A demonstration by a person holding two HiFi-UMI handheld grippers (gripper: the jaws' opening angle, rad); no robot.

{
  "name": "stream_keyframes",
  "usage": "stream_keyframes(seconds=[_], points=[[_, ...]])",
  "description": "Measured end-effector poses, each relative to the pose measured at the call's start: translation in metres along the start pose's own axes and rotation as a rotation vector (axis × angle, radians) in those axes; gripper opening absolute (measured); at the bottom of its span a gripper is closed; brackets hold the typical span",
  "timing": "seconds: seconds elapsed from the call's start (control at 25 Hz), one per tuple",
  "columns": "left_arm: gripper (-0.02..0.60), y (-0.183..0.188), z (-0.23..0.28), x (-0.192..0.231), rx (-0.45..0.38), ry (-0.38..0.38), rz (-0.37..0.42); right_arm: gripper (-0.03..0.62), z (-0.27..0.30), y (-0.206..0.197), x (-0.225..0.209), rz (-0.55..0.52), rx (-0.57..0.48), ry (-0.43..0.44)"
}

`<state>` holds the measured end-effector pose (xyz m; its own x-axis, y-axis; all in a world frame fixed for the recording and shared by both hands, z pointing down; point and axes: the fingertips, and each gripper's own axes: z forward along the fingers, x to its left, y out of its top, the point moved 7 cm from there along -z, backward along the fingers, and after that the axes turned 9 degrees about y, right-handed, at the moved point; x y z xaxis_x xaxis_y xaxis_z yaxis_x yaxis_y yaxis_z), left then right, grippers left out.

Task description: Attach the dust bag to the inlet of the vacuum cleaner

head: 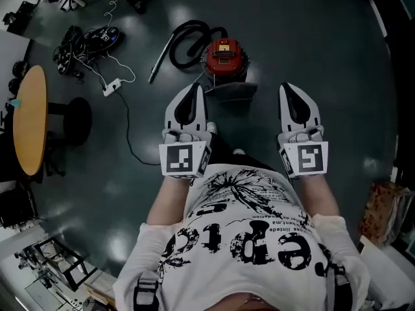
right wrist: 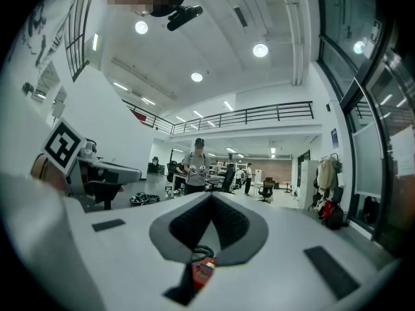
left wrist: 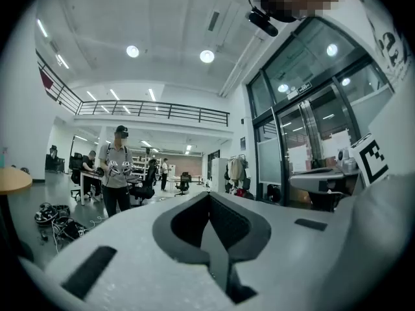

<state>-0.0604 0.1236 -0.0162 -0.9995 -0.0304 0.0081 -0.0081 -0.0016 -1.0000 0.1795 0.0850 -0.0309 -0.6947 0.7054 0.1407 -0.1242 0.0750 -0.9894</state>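
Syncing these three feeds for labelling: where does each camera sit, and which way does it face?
Head view: on the person's head, looking steeply down at the floor, red canister vacuum cleaner, left gripper, right gripper, forearms and printed shirt.
Left gripper view: rides the left gripper, facing level across a hall over shut jaws; the right gripper's marker cube shows.
Right gripper view: level on the right gripper; the vacuum cleaner shows low between its jaws.
Shared: both gripper views catch the same standing person in a headset.

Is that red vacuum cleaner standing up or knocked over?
Upright: the head view looks straight down on the vacuum cleaner, its red top facing up.
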Motion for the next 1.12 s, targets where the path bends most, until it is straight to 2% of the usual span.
stream_keyframes(seconds=[0.08,0.24,0.8,1.12], points=[[0.005,0.003,-0.004,-0.003,-0.014,-0.004,0.024,0.002,-0.002,0.001,0.003,-0.002,-0.004,0.006],[0.005,0.003,-0.01,-0.009,-0.01,-0.005,0.008,0.002,-0.006,-0.005,0.006,0.005,0.004,0.013],[0.005,0.001,-0.015,-0.018,0.015,-0.04,0.038,0.002,-0.018,-0.016,0.004,0.053,0.048,-0.025],[0.005,-0.016,-0.008,-0.023,0.046,-0.043,0.03,0.002,-0.019,-0.034,-0.002,0.072,0.056,-0.034]])
